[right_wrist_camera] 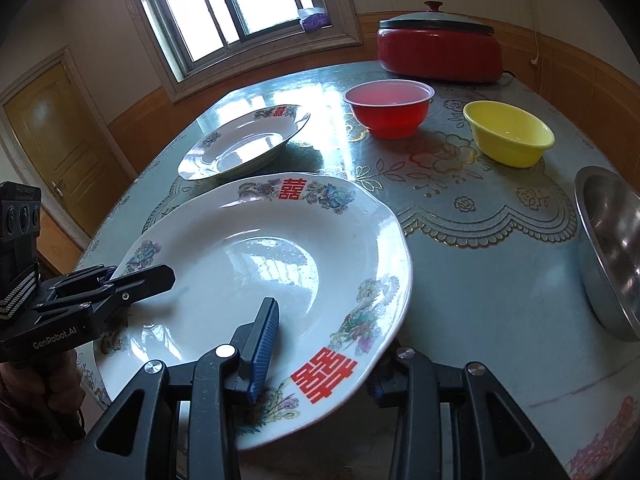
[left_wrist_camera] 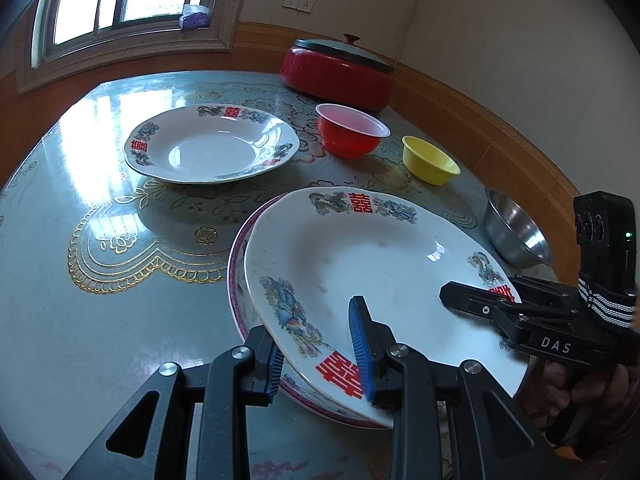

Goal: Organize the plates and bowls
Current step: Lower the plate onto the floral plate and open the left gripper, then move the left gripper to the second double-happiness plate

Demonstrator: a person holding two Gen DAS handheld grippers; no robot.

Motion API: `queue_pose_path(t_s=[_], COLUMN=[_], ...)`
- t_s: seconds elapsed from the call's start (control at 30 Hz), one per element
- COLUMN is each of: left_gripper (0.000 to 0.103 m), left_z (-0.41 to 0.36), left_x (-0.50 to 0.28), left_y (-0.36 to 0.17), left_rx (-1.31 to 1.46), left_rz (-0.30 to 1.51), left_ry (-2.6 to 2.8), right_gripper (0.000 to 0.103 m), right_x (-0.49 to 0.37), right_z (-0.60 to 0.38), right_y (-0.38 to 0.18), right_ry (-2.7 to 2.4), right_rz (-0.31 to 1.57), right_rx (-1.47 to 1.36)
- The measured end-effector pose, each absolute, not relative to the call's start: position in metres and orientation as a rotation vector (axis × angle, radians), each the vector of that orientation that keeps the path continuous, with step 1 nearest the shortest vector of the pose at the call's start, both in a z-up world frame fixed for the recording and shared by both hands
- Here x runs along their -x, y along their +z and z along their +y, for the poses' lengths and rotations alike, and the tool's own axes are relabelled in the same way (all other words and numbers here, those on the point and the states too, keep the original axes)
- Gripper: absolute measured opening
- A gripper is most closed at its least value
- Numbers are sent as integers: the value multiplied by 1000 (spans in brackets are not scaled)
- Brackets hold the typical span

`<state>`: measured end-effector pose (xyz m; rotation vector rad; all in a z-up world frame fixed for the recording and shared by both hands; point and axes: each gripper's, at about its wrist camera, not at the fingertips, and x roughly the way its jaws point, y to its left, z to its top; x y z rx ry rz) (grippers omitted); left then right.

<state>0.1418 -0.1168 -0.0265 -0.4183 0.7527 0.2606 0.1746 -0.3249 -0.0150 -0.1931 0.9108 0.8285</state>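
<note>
A white plate with red characters and flower prints (left_wrist_camera: 372, 264) (right_wrist_camera: 248, 276) is held tilted over a pink-rimmed plate (left_wrist_camera: 237, 280) on the table. My left gripper (left_wrist_camera: 320, 348) is shut on its near rim, one blue pad above and one below. My right gripper (right_wrist_camera: 320, 360) is shut on the opposite rim of the same plate, and it shows in the left wrist view (left_wrist_camera: 480, 304). The left gripper shows in the right wrist view (right_wrist_camera: 132, 280). A second white plate (left_wrist_camera: 208, 144) (right_wrist_camera: 244, 140) lies further back.
A red plastic bowl (left_wrist_camera: 352, 130) (right_wrist_camera: 390, 108), a yellow bowl (left_wrist_camera: 430, 160) (right_wrist_camera: 508, 132) and a steel bowl (left_wrist_camera: 516, 232) (right_wrist_camera: 612, 248) stand to the right. A red lidded cooker (left_wrist_camera: 340, 72) (right_wrist_camera: 440, 48) is at the back by the wall. The table has a glossy patterned cloth (left_wrist_camera: 120, 240).
</note>
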Motion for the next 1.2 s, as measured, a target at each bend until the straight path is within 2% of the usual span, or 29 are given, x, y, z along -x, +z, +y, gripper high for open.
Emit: queue_pose_path(t_s=[0.67,1.2], left_gripper=[32,31], left_z=[-114,-106], left_x=[-133,-110], left_y=[-31,-29], left_rx=[390,409], left_rz=[787,790], left_ry=[221,201], right_gripper=[38,38], right_x=[-171,-220], right_z=[-340,-300], right_y=[6,6], right_ry=[806,704], right_rz=[863,852], right_rx=[210,235])
